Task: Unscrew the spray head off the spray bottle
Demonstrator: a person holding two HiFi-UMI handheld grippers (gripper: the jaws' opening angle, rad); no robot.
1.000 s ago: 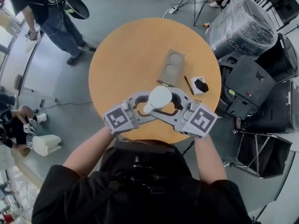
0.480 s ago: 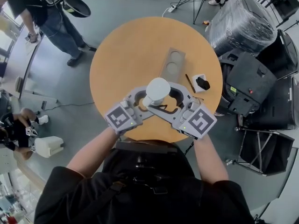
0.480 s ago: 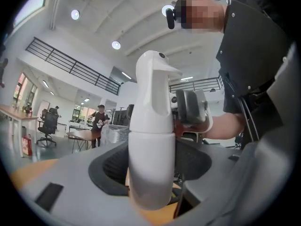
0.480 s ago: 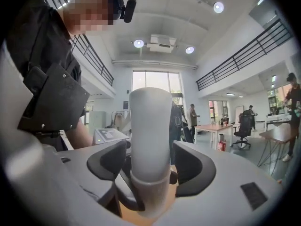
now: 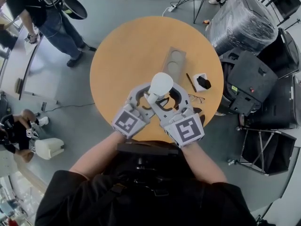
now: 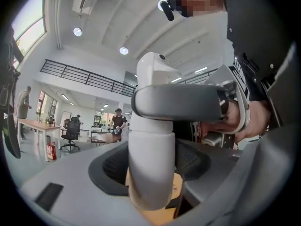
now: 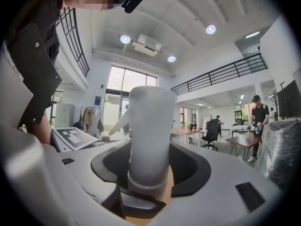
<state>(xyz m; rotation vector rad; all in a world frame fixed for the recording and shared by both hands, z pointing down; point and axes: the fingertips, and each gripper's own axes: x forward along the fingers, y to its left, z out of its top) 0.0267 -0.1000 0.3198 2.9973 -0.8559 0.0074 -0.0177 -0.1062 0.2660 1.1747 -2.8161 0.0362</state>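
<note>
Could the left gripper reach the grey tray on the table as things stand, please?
Probably not at once: the left gripper is shut on the bottle and must let go first. Beyond it, the table up to the tray looks bare.

Round wooden table (image 5: 127, 55); grey floor (image 5: 117, 8); mezzanine railing (image 7: 221, 74); ceiling downlights (image 7: 124, 39).
</note>
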